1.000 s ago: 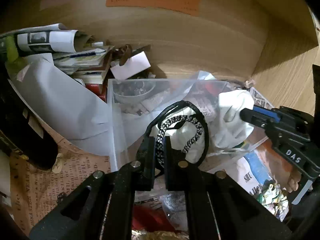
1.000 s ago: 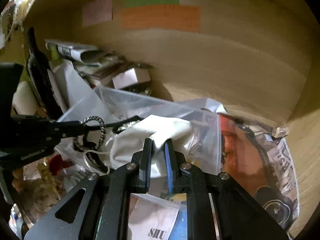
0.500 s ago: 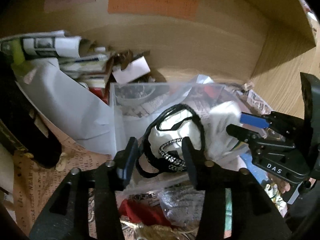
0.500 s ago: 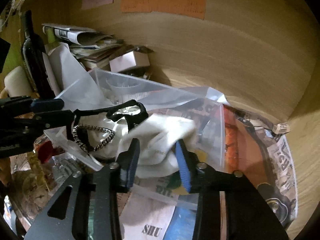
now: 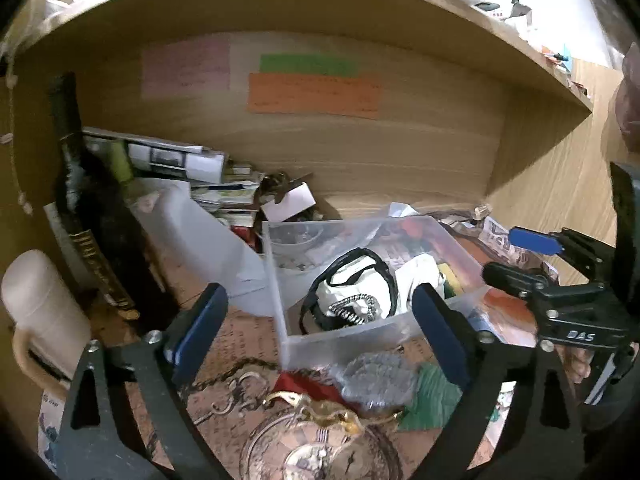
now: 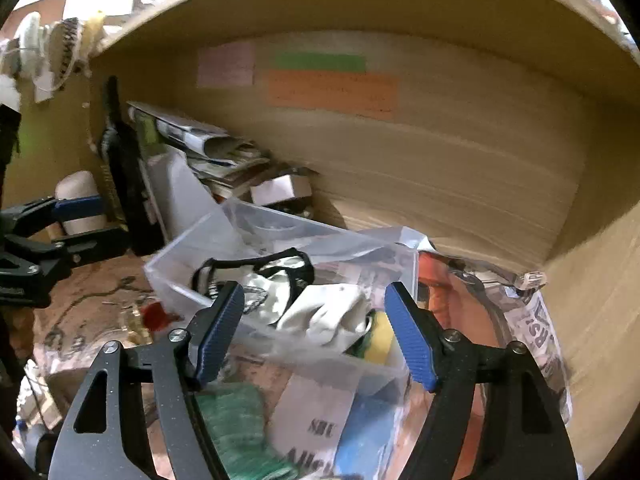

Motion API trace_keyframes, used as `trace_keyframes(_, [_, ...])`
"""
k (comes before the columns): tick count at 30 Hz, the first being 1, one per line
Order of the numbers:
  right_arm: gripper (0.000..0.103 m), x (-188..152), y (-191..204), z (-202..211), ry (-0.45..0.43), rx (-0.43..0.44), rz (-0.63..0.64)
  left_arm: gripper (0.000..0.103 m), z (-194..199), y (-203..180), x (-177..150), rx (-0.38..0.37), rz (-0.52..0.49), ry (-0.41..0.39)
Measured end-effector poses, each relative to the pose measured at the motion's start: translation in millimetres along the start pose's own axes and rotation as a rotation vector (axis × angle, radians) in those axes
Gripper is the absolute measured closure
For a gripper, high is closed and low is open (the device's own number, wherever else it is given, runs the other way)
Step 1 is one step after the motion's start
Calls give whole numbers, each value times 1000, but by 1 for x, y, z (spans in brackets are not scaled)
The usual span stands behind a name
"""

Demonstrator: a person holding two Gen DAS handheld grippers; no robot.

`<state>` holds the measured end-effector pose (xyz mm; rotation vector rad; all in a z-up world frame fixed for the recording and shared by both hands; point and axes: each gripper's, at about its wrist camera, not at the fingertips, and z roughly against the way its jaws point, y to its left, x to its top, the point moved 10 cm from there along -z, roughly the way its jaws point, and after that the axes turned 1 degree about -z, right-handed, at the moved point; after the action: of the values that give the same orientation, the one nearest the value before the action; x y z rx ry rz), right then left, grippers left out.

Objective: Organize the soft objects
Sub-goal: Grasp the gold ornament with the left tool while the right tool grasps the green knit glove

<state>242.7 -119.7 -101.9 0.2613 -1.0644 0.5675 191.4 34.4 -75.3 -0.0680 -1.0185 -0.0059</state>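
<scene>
A white cloth bag [image 5: 416, 276] with black cords and a black-and-white braided strap [image 5: 352, 306] lies inside a clear plastic bin [image 5: 280, 280] on the shelf. It also shows in the right wrist view [image 6: 328, 312], in the same bin [image 6: 176, 276]. My left gripper [image 5: 320, 328] is open and empty, just in front of the bin. My right gripper [image 6: 314, 332] is open and empty, above the bin's near edge; it shows at the right of the left wrist view [image 5: 516, 256].
A grey knit piece [image 5: 376, 376], green cloth [image 5: 432, 396] and a gold chain with ornament [image 5: 312, 412] lie before the bin. Papers [image 5: 172, 160], a dark bottle [image 5: 80, 200] and a white mug [image 5: 40, 304] stand left. Magazines [image 6: 536, 320] lie right.
Both grippers let go of the white bag and its strap, opened wide and drew back. The bag now rests in the bin.
</scene>
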Motion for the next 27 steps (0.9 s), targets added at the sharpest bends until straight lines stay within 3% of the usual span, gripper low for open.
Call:
trace_keyframes(9, [26, -30, 19, 16, 8, 41, -37, 4, 1, 8, -39, 23, 21, 65])
trace_keyframes(20, [26, -90, 41, -7, 148, 115, -119, 4, -21, 16, -95, 20, 81, 190])
trace_keyframes(24, [26, -105, 48, -17, 196, 129, -128, 20, -30, 17, -103, 4, 102, 212])
trace_keyframes(27, [26, -114, 53, -22, 227, 146, -133, 27, -37, 17, -107, -14, 127, 231])
